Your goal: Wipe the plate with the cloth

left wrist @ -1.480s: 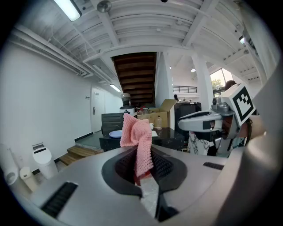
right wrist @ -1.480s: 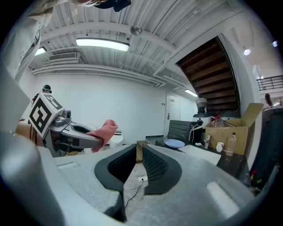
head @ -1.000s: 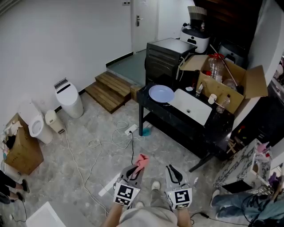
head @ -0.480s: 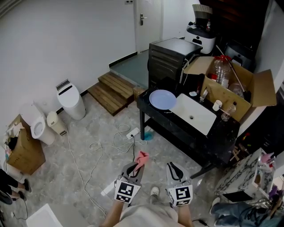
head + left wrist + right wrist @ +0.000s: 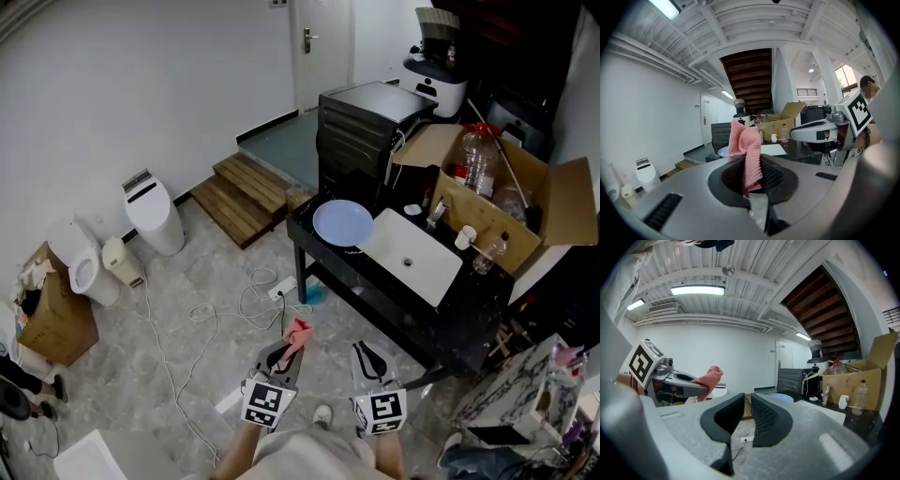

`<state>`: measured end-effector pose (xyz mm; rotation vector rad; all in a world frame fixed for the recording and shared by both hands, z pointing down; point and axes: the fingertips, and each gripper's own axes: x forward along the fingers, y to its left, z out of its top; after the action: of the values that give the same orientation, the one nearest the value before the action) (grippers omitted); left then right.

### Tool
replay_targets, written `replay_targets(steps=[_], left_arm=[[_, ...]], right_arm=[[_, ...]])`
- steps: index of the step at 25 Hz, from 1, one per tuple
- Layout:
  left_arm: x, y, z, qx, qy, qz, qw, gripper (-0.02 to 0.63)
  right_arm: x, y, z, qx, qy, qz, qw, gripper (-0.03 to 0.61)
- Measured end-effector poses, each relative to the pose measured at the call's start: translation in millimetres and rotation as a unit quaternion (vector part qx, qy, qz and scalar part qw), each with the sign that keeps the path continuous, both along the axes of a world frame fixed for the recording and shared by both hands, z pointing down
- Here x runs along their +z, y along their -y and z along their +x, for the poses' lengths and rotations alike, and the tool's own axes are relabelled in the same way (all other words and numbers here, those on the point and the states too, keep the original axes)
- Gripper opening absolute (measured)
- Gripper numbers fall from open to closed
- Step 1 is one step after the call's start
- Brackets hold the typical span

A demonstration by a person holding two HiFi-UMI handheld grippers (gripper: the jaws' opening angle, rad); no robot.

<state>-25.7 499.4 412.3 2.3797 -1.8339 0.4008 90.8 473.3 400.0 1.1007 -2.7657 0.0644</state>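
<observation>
A pale blue plate (image 5: 342, 223) lies on the left end of a black table (image 5: 398, 300), far ahead of both grippers; it also shows small in the left gripper view as the plate (image 5: 723, 151) and in the right gripper view as the plate (image 5: 780, 397). My left gripper (image 5: 284, 355) is shut on a pink knitted cloth (image 5: 298, 334), which sticks up from the jaws, the cloth (image 5: 746, 152) filling the middle of that view. My right gripper (image 5: 369, 361) is held beside it, jaws nearly together with nothing between them.
A white rectangular sink (image 5: 411, 245) sits in the table beside the plate. Behind stand a black cabinet (image 5: 360, 129) and an open cardboard box (image 5: 497, 192) with bottles. A power strip and white cables (image 5: 246, 298) lie on the floor. Wooden steps (image 5: 246, 195) and white bins (image 5: 153, 214) stand at left.
The view has moved closer to the table; plate and sink sit lower and larger in frame. Both grippers hold the same pose, cloth still in the left.
</observation>
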Motion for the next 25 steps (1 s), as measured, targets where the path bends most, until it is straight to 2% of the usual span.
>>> replay_targets(steps=[16, 25], left_arm=[[7, 63, 13, -0.028, 0.014, -0.018, 0.9993, 0.034], [8, 93, 13, -0.033, 0.017, -0.019, 0.9991, 0.034]], right_arm=[[8, 75, 8, -0.033, 0.011, -0.012, 0.999, 0.048], [12, 104, 9, -0.034, 0.012, -0.019, 0.999, 0.048]])
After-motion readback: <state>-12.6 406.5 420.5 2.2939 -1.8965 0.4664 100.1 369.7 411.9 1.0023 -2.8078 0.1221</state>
